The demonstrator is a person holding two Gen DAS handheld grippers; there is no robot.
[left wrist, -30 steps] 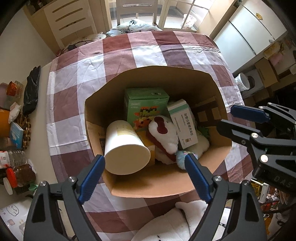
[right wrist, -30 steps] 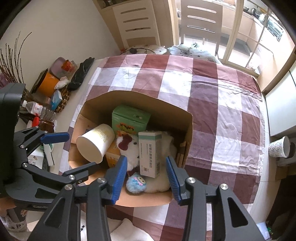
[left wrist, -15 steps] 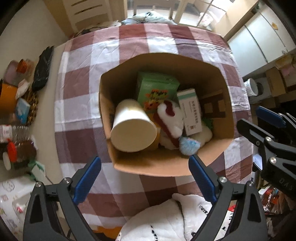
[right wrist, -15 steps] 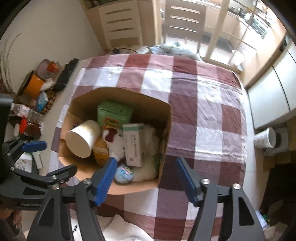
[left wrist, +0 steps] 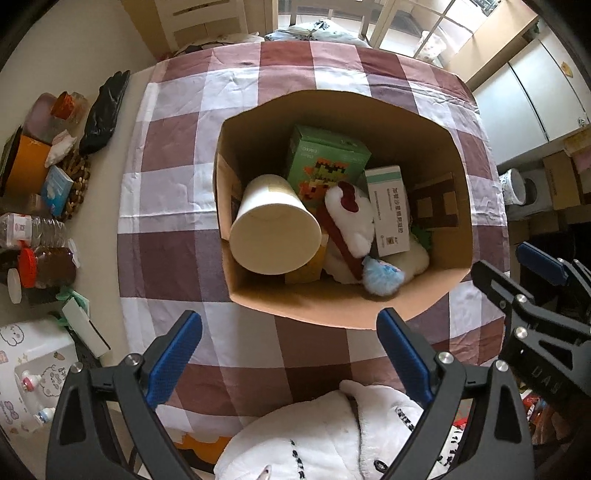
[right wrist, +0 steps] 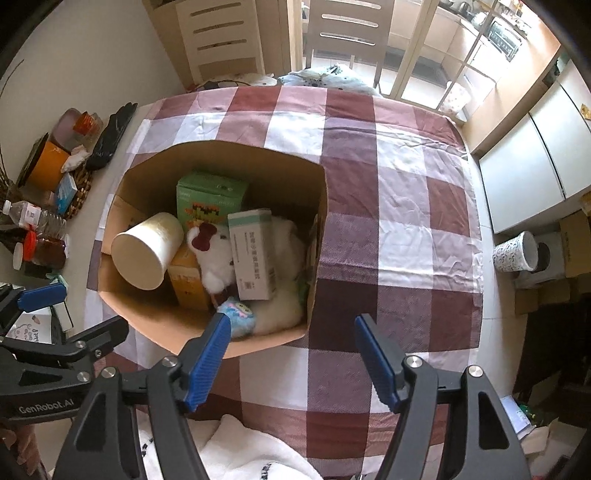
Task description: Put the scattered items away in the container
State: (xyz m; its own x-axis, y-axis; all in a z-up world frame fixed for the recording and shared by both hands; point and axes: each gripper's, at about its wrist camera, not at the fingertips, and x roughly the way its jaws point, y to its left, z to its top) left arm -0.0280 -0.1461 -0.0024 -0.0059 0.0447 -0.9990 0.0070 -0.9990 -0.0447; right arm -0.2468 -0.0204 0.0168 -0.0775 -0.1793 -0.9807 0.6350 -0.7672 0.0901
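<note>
An open cardboard box [left wrist: 332,306] [right wrist: 258,339] stands on the checked tablecloth. Inside lie a cream paper cup [left wrist: 273,225] [right wrist: 146,251], a green carton [left wrist: 327,162] [right wrist: 210,195], a white medicine box [left wrist: 388,210] [right wrist: 251,254], a white plush with a red bow [left wrist: 347,218] [right wrist: 218,254], a blue fuzzy toy [left wrist: 382,277] [right wrist: 238,317] and an orange packet [right wrist: 188,280]. My left gripper [left wrist: 290,354] is open and empty above the box's near edge. My right gripper [right wrist: 293,354] is open and empty above the box's near right corner.
The checked tablecloth [right wrist: 399,206] covers the table. Bottles, jars, an orange tub [left wrist: 26,166] and a black glove [left wrist: 105,110] crowd the left side. Chairs [right wrist: 343,33] stand at the far end. A white fleece sleeve [left wrist: 325,435] is below the grippers.
Both grippers have pulled up and back from the box, so it looks smaller. The right gripper's jaws have opened wider. The items in the box have not moved.
</note>
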